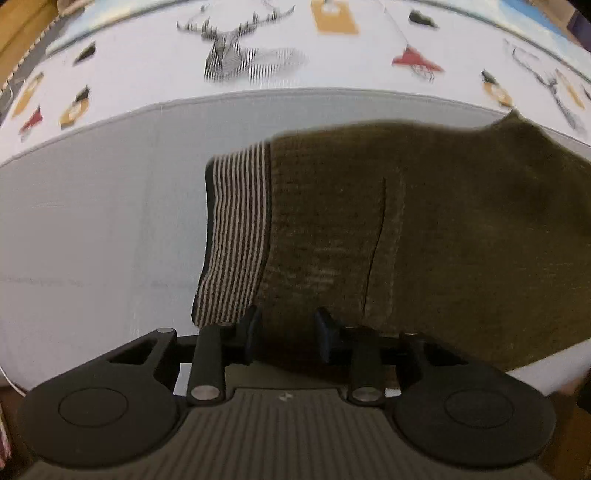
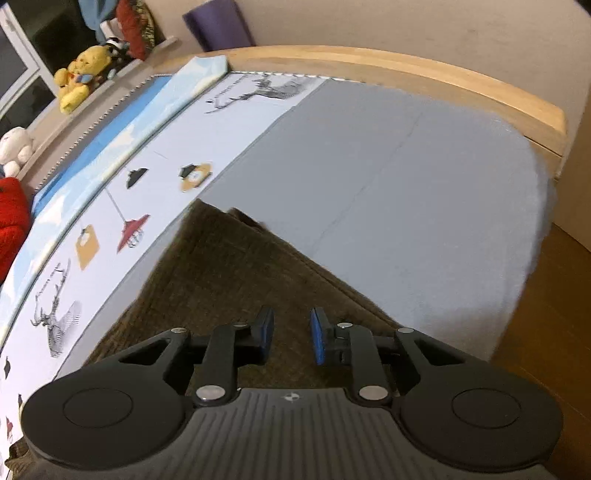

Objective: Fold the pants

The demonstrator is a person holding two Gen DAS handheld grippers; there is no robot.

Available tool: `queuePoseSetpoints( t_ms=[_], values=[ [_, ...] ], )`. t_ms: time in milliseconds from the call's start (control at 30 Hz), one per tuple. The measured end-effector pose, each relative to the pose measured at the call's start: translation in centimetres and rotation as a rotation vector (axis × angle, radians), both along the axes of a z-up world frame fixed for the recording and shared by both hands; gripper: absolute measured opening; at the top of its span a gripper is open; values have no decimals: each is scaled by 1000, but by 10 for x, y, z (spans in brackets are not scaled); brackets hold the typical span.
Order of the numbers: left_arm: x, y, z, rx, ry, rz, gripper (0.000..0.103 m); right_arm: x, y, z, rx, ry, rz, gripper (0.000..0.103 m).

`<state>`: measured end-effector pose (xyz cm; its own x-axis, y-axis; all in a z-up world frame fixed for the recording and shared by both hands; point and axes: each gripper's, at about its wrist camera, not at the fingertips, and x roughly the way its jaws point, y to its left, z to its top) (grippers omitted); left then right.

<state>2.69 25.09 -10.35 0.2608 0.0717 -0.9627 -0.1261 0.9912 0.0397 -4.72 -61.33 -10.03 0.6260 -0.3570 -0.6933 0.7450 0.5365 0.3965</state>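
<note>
Grey bedding (image 2: 424, 192) covers the near part of a bed, and on it lie the olive-brown pants (image 1: 424, 236), folded flat.

Jaws first. Those of the left gripper (image 1: 286, 332) stand apart, pointing steeply down just over the near edge of the pants, next to the striped waistband (image 1: 236, 236); cloth shows in the gap, but the pads do not press on it. Those of the right gripper (image 2: 291, 338) are also apart, with blue pads (image 2: 317, 341) facing each other over the brown cloth and nothing pinched between them.

Outward from there, the pants spread across the grey bedding with the striped band at their left end in the left wrist view. In the right wrist view one corner of the pants (image 2: 207, 210) reaches up to the seam where grey meets a white printed sheet (image 2: 155, 206).

That sheet carries drawings of a deer head (image 1: 229, 48), red lamps (image 1: 413, 59) and orange tags (image 1: 334, 16). Beyond it runs a blue strip of fabric (image 2: 110, 140).

A wooden bed frame (image 2: 406, 66) curves round the far side of the mattress, with a pale wall (image 2: 406, 22) behind it and a wood floor (image 2: 546, 314) to the right. Along a ledge at the left sit a yellow stuffed bear (image 2: 83, 75), a white plush toy (image 2: 14, 147) and a red cushion (image 2: 11, 206). A purple object (image 2: 218, 26) leans against the wall.
</note>
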Motion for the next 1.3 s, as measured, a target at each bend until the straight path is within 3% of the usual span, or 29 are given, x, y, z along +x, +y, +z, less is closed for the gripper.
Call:
queuePoseSetpoints(
  t_ms=[133, 200, 433, 600, 633, 700, 733, 767, 833, 900, 1000, 1100, 1233, 1300],
  values=[
    [-1, 7, 35, -68, -188, 72, 42, 14, 7, 7, -17, -97, 37, 39],
    [6, 10, 45, -81, -233, 126, 42, 27, 12, 10, -18, -135, 61, 43],
    [24, -2, 47, -36, -230, 166, 43, 90, 15, 11, 64, -186, 96, 46],
    [39, -12, 46, -24, -227, 151, 43, 134, 14, -9, 143, -73, 52, 47],
    [41, -15, 46, -19, -227, 148, 43, 142, 14, -12, 133, -32, 32, 46],
    [47, -20, 45, -7, -222, 139, 43, 150, 14, -15, 121, 18, 1, 30],
    [50, -22, 45, -3, -223, 132, 43, 152, 13, -15, 112, 40, -19, 7],
    [53, -25, 45, 1, -226, 124, 43, 153, 10, -13, 130, 21, -49, 7],
    [58, -31, 46, 3, -232, 111, 43, 146, -6, -10, 209, -122, -122, 6],
    [63, -35, 46, 3, -231, 101, 43, 141, -22, -15, 261, -202, -190, 6],
    [67, -41, 44, 3, -226, 88, 43, 138, -34, -32, 323, -267, -248, 6],
    [68, -43, 43, 4, -223, 77, 43, 134, -33, -25, 273, -259, -247, 6],
    [65, -41, 42, -9, -217, 76, 43, 133, -13, 12, 69, -229, -214, 9],
    [63, -37, 37, -23, -202, 75, 43, 142, 12, 33, -23, -248, -123, 9]
  ],
)
